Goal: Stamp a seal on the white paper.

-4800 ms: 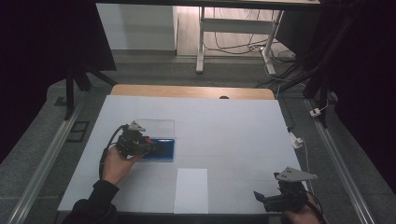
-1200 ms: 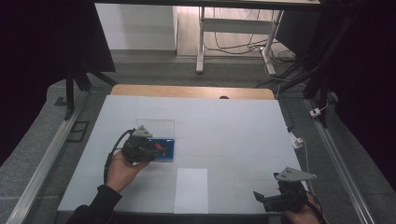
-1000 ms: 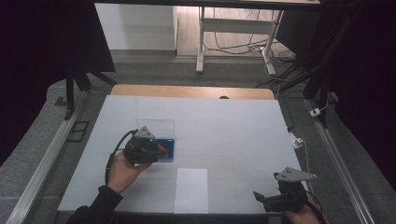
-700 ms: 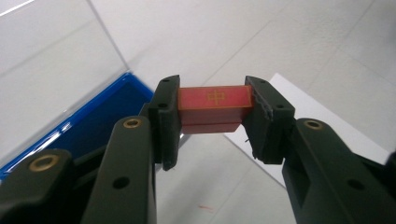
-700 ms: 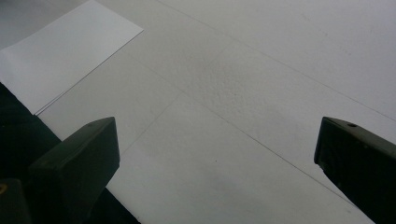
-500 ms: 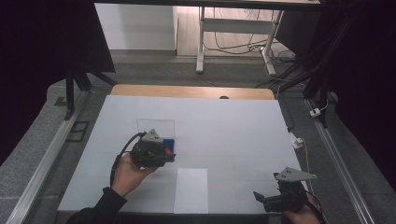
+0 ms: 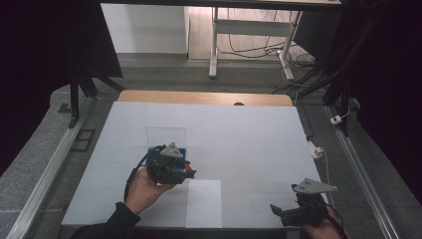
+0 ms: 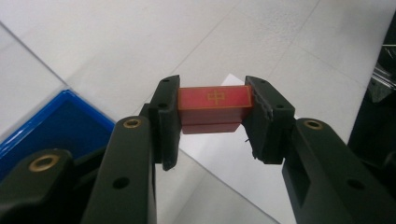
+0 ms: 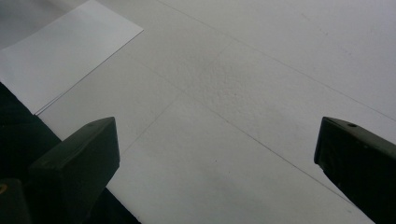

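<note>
Left gripper clenches a red block, now lifted out of the blue tray and carried toward the white sheet at the desk's near edge; likely a placement next. Right gripper idles released at the near right corner.

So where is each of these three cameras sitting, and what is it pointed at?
High view: above the person's side, looking forward and down on the white table; both hands show.
Left gripper view: on the left gripper, looking along its jaws, shut on a red block, beside a blue tray.
Right gripper view: on the right gripper, jaws apart over the table.
All three views share the white paper sheet.
</note>
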The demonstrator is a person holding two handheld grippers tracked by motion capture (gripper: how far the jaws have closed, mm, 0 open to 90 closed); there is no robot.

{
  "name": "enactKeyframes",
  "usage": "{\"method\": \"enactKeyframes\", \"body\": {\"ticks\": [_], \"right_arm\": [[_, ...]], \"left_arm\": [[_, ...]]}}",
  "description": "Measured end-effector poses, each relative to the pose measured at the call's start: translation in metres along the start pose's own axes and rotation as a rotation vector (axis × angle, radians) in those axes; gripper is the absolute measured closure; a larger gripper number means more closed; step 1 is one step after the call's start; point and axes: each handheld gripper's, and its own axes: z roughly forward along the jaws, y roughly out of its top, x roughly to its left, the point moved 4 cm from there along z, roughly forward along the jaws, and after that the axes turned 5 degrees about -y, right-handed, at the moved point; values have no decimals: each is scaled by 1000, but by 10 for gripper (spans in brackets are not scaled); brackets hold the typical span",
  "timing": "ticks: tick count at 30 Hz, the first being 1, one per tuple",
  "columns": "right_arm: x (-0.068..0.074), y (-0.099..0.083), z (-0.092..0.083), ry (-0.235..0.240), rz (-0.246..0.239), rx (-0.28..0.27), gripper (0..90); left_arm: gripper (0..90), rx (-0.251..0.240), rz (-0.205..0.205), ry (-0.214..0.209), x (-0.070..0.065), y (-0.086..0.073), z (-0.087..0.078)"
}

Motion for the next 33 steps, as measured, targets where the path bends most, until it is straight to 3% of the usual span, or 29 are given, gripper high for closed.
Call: {"method": "enactKeyframes", "body": {"ticks": [20, 25, 33], "right_arm": [[1, 0, 0, 1, -6, 1, 3], [1, 0, 0, 2, -7, 0, 3], [1, 0, 0, 5, -9, -1, 3]], "left_arm": [[583, 76, 72, -59, -31, -4, 34], [583, 108, 106, -63, -41, -10, 46], [583, 150, 120, -45, -42, -18, 60]]}}
